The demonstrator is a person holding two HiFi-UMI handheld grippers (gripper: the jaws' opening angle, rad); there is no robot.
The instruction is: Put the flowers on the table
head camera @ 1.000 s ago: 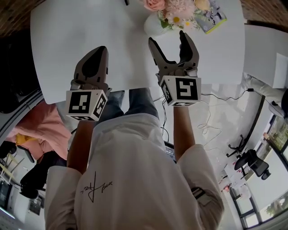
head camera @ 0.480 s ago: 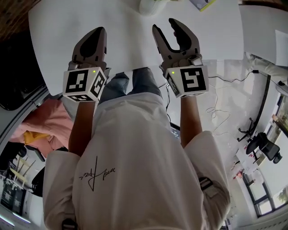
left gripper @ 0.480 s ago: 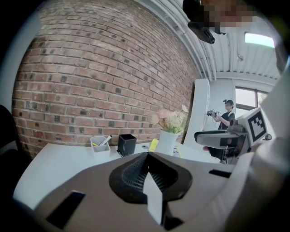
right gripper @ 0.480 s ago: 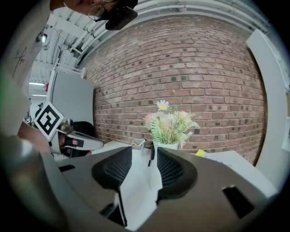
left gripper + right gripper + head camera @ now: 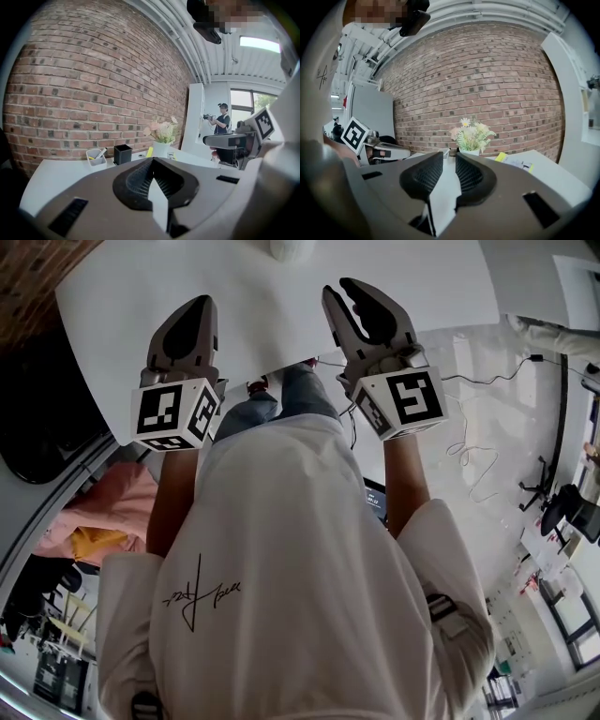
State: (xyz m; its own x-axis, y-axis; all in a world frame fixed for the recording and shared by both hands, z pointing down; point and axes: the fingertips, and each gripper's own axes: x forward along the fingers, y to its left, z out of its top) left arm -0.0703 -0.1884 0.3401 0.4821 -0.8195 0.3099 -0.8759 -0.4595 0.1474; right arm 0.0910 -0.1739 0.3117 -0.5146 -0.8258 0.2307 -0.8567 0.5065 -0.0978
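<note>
A bunch of pale pink and white flowers stands in a white vase at the far side of the white table. In the head view only the vase's base shows at the top edge. Both grippers hover over the table's near edge, well short of the vase. My left gripper is shut with nothing in it. My right gripper is closing, a narrow gap left between its jaws and nothing in that gap.
A black pen holder and a clear cup with pens stand left of the vase. A yellow-edged booklet lies to its right. A brick wall backs the table. Cables lie on the floor, and a person stands far off.
The right jaws have drawn in from wide apart to a narrow gap. The flowers and booklet have slid out of the head view's top edge as both grippers came back toward the table's near edge.
</note>
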